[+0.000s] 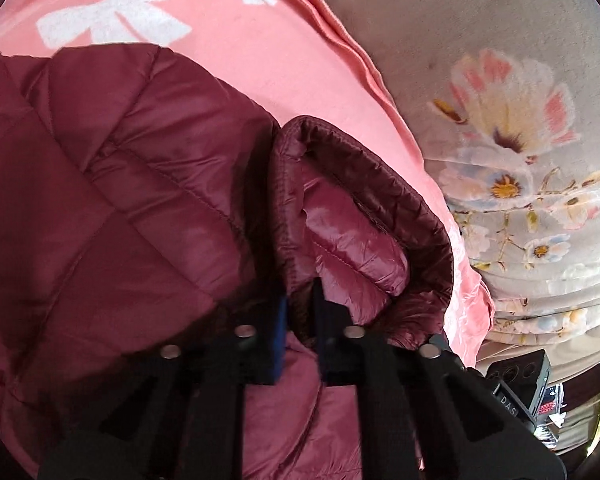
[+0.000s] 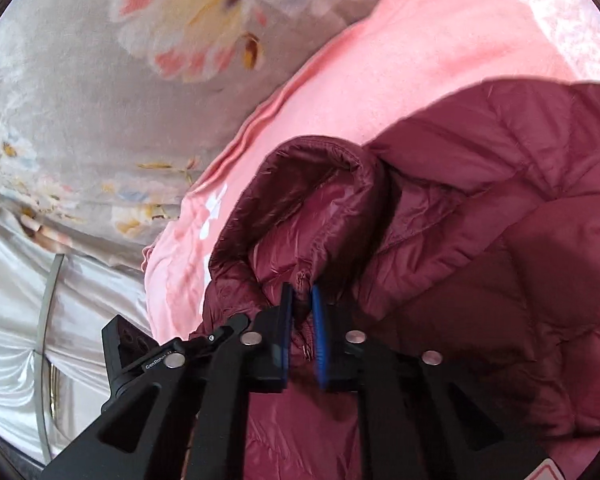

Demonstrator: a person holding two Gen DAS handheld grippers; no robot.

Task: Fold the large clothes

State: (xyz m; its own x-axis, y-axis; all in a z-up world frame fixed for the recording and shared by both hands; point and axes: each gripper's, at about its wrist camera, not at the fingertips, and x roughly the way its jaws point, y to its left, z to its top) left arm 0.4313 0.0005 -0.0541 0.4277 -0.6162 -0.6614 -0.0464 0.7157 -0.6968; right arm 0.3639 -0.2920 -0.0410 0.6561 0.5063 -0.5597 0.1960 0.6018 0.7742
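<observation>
Maroon quilted jacket [image 1: 112, 184] lies on the pink blanket [image 1: 268, 64] over a floral sheet [image 1: 500, 80]; my left gripper [image 1: 300, 316] is pinched tight on its ribbed edge, cloth between the blue pads; my right gripper [image 2: 300, 320] is likewise clamped on jacket [image 2: 480, 220] fabric by a gathered hem, above the blanket [image 2: 400, 60].
</observation>
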